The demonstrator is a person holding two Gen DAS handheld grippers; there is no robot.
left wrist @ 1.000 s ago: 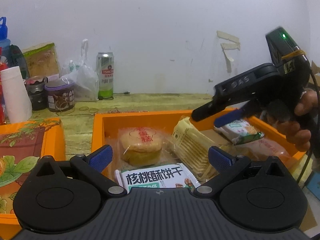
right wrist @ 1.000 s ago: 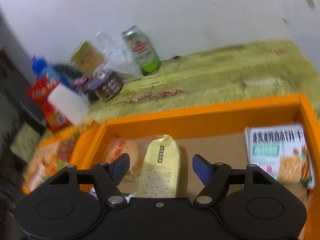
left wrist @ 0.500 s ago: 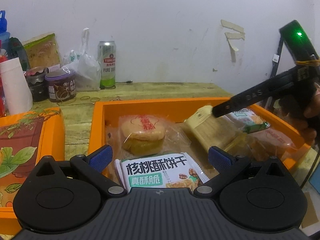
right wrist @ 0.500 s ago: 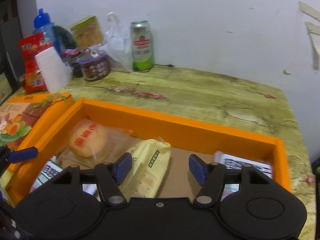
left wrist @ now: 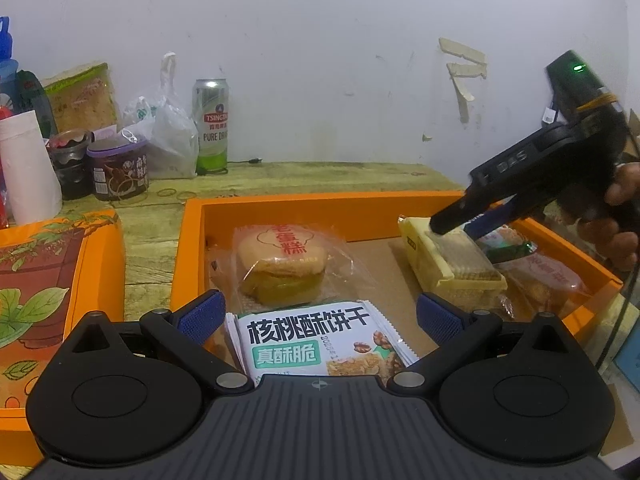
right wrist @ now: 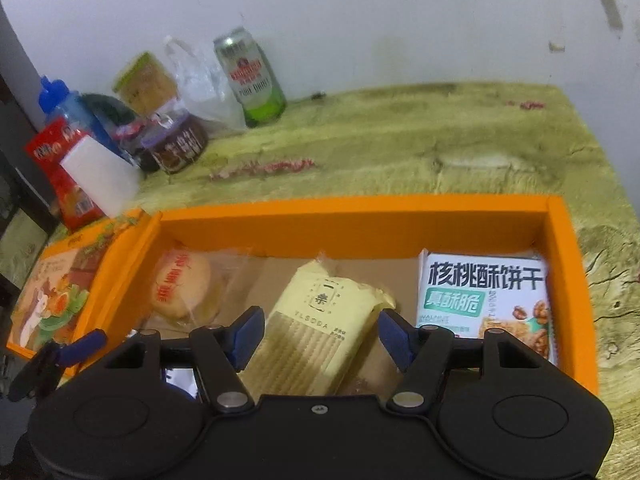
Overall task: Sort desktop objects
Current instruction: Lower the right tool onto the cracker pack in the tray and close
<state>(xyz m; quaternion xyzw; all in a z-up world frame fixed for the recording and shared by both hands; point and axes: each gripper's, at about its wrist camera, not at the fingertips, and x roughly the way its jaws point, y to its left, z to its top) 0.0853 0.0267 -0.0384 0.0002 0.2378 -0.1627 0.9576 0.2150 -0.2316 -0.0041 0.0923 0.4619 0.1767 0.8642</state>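
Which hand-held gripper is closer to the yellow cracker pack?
Right. The right hand-held gripper straddles the yellow cracker pack. The left hand-held gripper sits across the orange box, over the walnut biscuit packet.

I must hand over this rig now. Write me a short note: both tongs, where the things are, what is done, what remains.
Left tongs: open, empty, over the walnut biscuit pack.
Right tongs: jaws have just been closing around the yellow cracker pack; pads not yet pressing.
Orange tray also holds the wrapped cake.
Done: cannot tell.
Left: grip the cracker pack and sort it.
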